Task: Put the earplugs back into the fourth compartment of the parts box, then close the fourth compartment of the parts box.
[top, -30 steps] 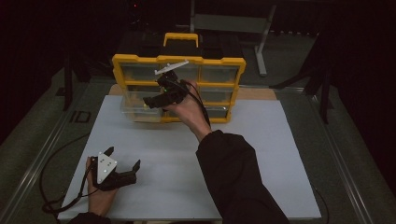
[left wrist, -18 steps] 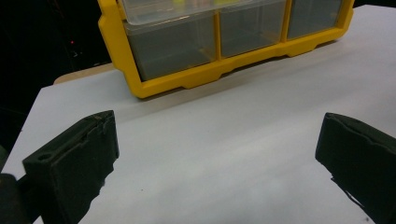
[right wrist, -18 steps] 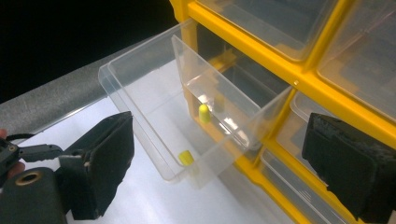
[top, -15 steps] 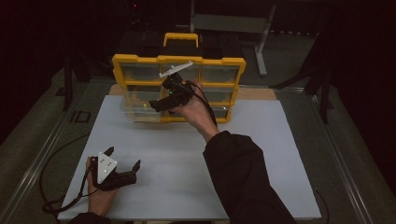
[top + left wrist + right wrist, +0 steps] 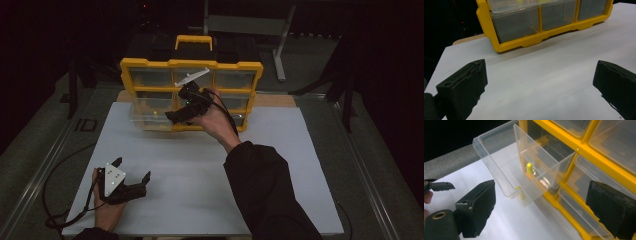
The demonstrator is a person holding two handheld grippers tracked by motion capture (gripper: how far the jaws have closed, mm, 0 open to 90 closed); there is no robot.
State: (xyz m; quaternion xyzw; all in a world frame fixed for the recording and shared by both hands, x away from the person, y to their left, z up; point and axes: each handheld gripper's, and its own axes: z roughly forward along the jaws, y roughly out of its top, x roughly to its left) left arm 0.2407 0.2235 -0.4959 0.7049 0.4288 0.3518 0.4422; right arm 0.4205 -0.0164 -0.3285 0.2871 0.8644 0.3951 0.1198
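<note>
Right tool [image 5: 541, 207] spread wide, empty, before pulled-out clear drawer [image 5: 506, 167] with yellow piece [image 5: 529, 168].

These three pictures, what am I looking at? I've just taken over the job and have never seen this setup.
A person works at a table with handheld tongs, one in each hand. The high view looks down from above: the left tongs rest open low on the white tabletop, holding nothing. The right tongs are raised in front of a yellow drawer cabinet. The other two pictures come from cameras riding on the tongs, looking between their black jaws. In the right gripper view, the right tongs are open and empty, facing a clear drawer pulled out of the cabinet. Small yellow pieces lie in it. The left gripper view shows bare tabletop and the cabinet's bottom row.
</note>
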